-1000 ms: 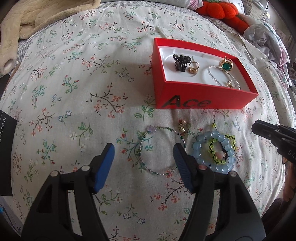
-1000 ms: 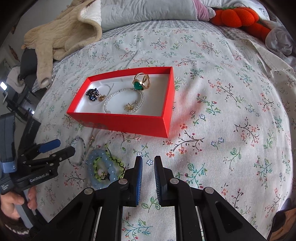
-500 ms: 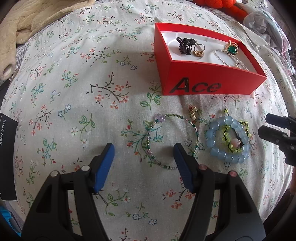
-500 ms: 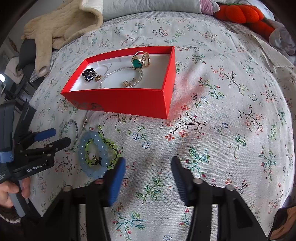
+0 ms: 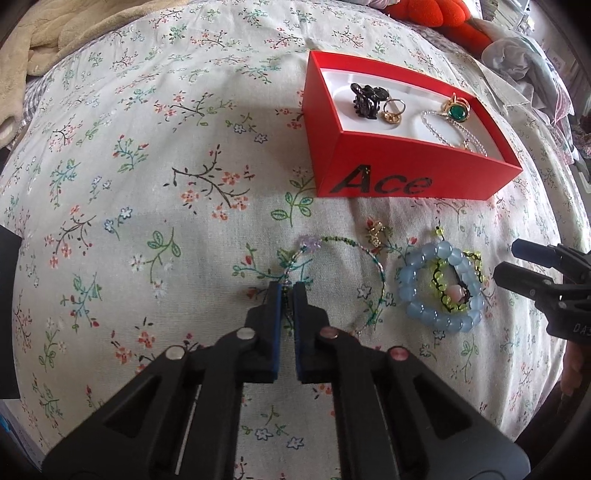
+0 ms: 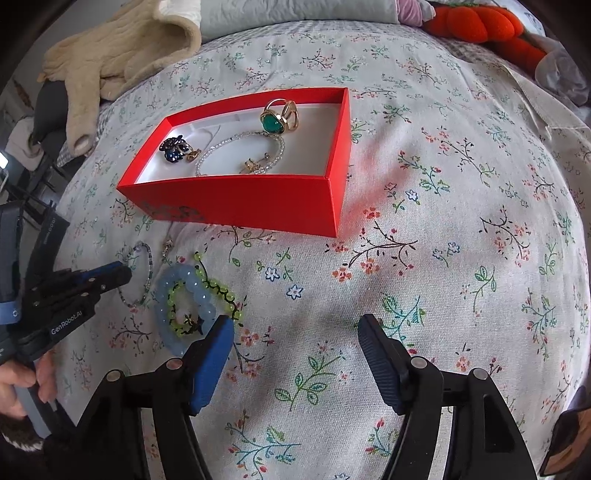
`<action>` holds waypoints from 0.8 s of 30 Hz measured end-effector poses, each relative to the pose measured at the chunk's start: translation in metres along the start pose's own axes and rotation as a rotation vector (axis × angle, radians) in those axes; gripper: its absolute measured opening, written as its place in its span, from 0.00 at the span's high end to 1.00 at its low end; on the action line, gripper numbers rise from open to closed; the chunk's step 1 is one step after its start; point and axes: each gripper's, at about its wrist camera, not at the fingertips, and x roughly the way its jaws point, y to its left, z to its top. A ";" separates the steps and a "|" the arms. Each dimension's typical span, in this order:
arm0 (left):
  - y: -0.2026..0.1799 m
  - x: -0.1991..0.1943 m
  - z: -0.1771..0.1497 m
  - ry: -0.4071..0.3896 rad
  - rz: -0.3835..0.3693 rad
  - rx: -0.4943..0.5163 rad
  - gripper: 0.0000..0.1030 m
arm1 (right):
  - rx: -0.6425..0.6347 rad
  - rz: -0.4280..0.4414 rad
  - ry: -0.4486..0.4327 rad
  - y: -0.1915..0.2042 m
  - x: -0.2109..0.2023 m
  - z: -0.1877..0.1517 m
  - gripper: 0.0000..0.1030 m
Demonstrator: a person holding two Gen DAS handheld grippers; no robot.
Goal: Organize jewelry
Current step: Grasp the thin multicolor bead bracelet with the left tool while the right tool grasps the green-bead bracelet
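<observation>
A thin green beaded bracelet (image 5: 364,254) lies on the floral bedspread, also in the right wrist view (image 6: 147,273). My left gripper (image 5: 288,291) is shut on its near left strand. A blue bead bracelet (image 5: 417,291) with a yellow-green cord bracelet (image 5: 443,301) lies to its right, and shows in the right wrist view (image 6: 166,295). My right gripper (image 6: 295,328) is open and empty, its left finger beside the blue bracelet. The red box (image 5: 406,184) holds a black hair clip (image 5: 365,99), a gold ring (image 5: 393,110), a green-stone ring (image 5: 458,110) and a silver chain (image 6: 240,144).
A small gold charm (image 5: 376,232) lies between the box and the bracelets. A beige fleece garment (image 6: 122,59) lies at the far left, an orange plush (image 6: 476,22) at the far right. Crumpled clothes (image 5: 524,62) lie at the right edge.
My left gripper moved forward and closed on the green beaded bracelet. My right gripper opened wide and came nearer the blue bracelet.
</observation>
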 end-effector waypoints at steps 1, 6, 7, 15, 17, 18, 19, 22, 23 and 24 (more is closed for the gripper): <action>0.001 0.000 0.000 -0.001 -0.002 -0.008 0.96 | 0.006 0.005 0.000 0.000 0.000 0.001 0.31; 0.002 -0.005 -0.001 -0.017 -0.014 -0.025 0.96 | 0.019 0.025 -0.005 0.004 0.001 0.004 0.31; 0.002 -0.007 -0.001 -0.022 -0.015 -0.026 0.96 | 0.019 0.026 -0.006 0.006 0.001 0.005 0.31; 0.003 -0.015 -0.001 -0.051 -0.030 -0.039 0.96 | 0.035 0.073 0.013 0.020 0.011 0.009 0.53; 0.004 -0.016 -0.001 -0.054 -0.033 -0.041 0.96 | 0.041 0.084 0.021 0.023 0.015 0.010 0.64; 0.005 -0.017 -0.001 -0.055 -0.033 -0.043 0.96 | 0.043 0.090 0.022 0.024 0.016 0.010 0.68; 0.006 -0.017 -0.001 -0.056 -0.032 -0.044 0.96 | 0.044 0.095 0.024 0.025 0.017 0.012 0.75; 0.006 -0.018 0.000 -0.060 -0.035 -0.048 0.96 | 0.029 0.088 0.043 0.028 0.022 0.012 0.90; 0.006 -0.018 0.000 -0.062 -0.036 -0.048 0.96 | 0.026 0.082 0.043 0.030 0.023 0.012 0.91; 0.006 -0.019 0.001 -0.065 -0.039 -0.048 0.96 | 0.021 0.076 0.041 0.031 0.022 0.012 0.91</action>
